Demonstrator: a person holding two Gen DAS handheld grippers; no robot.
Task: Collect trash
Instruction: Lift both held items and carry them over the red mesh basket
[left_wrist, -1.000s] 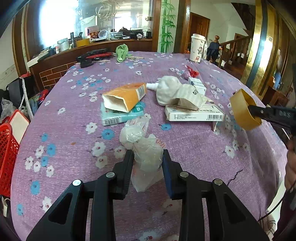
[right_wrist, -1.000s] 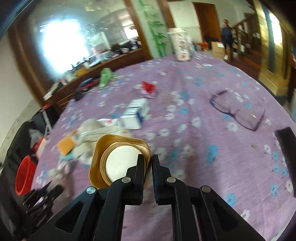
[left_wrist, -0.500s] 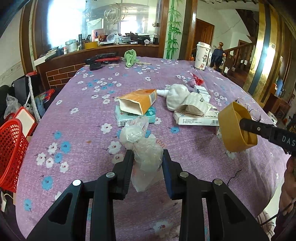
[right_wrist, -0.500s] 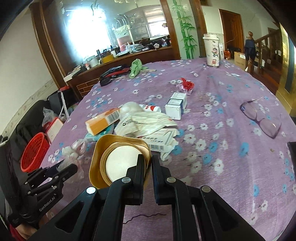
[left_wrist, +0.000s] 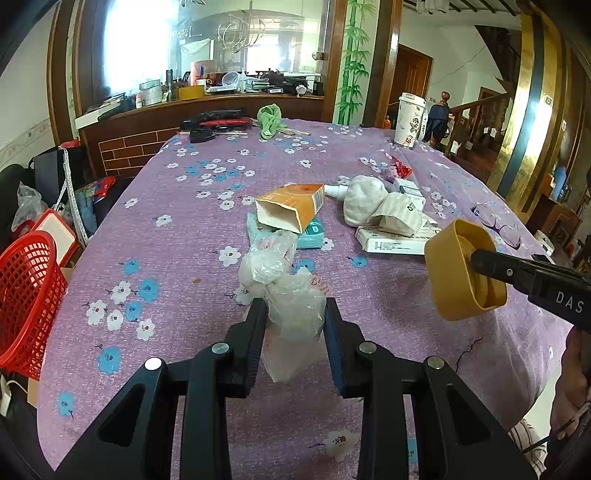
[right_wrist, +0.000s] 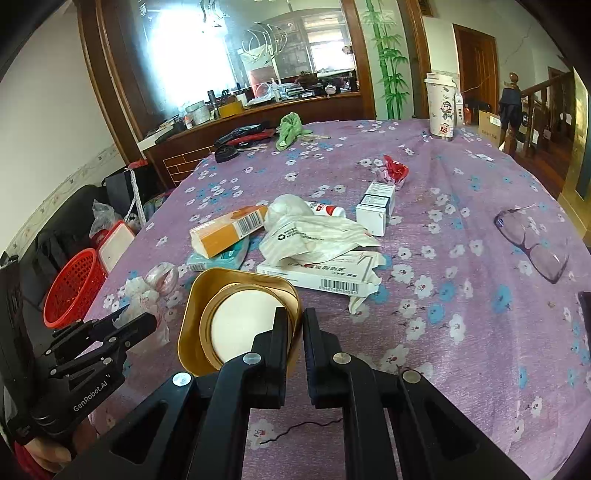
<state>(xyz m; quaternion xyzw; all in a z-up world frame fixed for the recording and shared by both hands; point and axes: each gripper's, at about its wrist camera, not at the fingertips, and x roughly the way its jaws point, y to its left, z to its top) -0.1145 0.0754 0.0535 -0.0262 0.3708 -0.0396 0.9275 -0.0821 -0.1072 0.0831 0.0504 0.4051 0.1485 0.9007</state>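
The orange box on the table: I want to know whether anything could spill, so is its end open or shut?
Open. The orange box lies on its side, its near end gaping and showing a pale, seemingly empty inside.

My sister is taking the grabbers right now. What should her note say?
Left gripper: shut on the crumpled plastic bag.
Right gripper: shut on the rim of the gold tub.
Both are held above the table.
Red basket sits off the table's left edge.
Nothing shows as binned yet.
Left on the table: orange box, white wrapper, flat white box.
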